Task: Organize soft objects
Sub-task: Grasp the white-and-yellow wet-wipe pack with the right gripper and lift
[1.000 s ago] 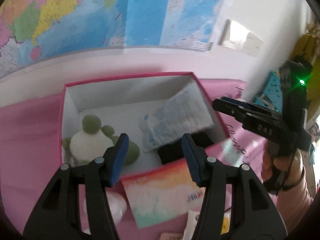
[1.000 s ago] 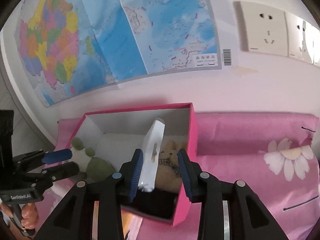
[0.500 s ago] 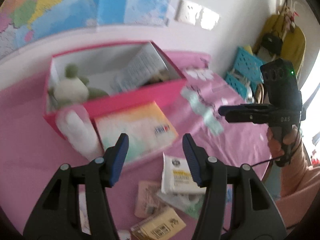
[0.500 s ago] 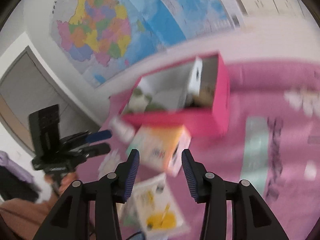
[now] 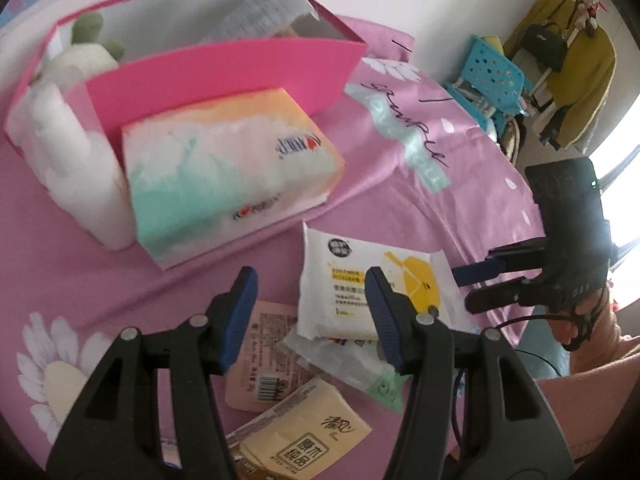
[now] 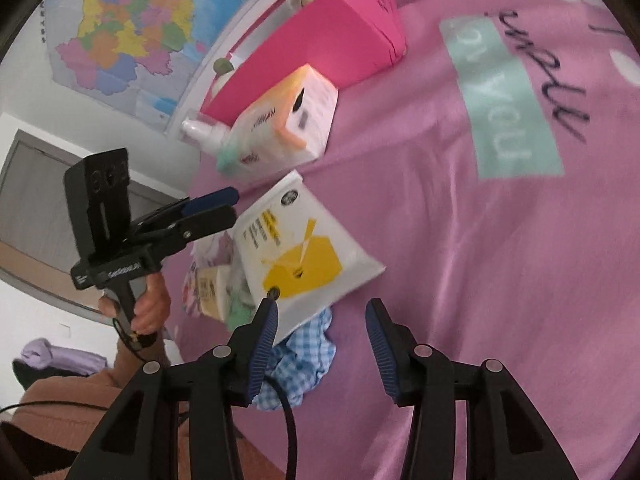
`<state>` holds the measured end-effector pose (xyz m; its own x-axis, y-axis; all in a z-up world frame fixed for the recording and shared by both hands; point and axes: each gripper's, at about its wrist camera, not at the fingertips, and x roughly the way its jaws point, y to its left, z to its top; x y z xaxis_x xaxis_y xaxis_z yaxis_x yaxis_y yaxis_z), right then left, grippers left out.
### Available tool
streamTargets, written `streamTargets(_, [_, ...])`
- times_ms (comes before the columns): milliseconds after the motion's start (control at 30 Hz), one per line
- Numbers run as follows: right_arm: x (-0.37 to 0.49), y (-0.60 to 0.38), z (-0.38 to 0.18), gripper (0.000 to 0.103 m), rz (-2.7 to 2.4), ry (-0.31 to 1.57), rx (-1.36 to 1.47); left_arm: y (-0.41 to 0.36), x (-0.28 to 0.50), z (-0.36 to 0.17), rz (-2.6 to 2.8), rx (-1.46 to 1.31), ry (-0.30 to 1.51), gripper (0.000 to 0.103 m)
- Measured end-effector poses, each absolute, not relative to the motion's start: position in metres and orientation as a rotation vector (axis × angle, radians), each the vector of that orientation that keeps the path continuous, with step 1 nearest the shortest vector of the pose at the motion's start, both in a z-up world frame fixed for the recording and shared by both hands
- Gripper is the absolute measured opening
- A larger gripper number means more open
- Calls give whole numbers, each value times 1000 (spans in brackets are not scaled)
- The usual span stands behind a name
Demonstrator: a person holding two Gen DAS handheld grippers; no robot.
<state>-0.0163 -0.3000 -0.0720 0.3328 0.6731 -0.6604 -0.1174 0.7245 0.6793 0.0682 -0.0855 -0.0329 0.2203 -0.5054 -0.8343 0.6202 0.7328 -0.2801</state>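
Both claws hung empty, the left gripper (image 5: pixel 308 312) parted, the right gripper (image 6: pixel 320 334) opening; beyond lay the overlapping white-and-yellow wipes pack (image 5: pixel 372 280), likely to drag neighbouring packets; farther, the pink box (image 5: pixel 224 76)

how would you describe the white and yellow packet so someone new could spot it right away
Start at the pink box on the pink bedsheet, with the big pastel tissue pack leaning on its front. Nearer than that lies a pile of small packets; the white and yellow packet tops it. Only it has a white wrapper with a big yellow block.
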Motion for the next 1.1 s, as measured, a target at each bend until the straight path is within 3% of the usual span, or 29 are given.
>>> streamTargets(267, [-13, -289, -77, 48, 574, 1077, 623, -97, 73, -50, -835, 118, 1194, 58])
streamTargets(433, [-13, -283, -72, 34, 532, 1043, 553, -105, 70, -52, -873, 114, 1209, 58])
streamTargets(667, [-15, -285, -58, 25, 462, 968, 467, -101, 69, -50, -885, 59, 1208, 58])
streamTargets(1100, [-12, -281, -24, 19, 458, 876, 350, -91, 56, -16, -854, 47, 1105, 58])
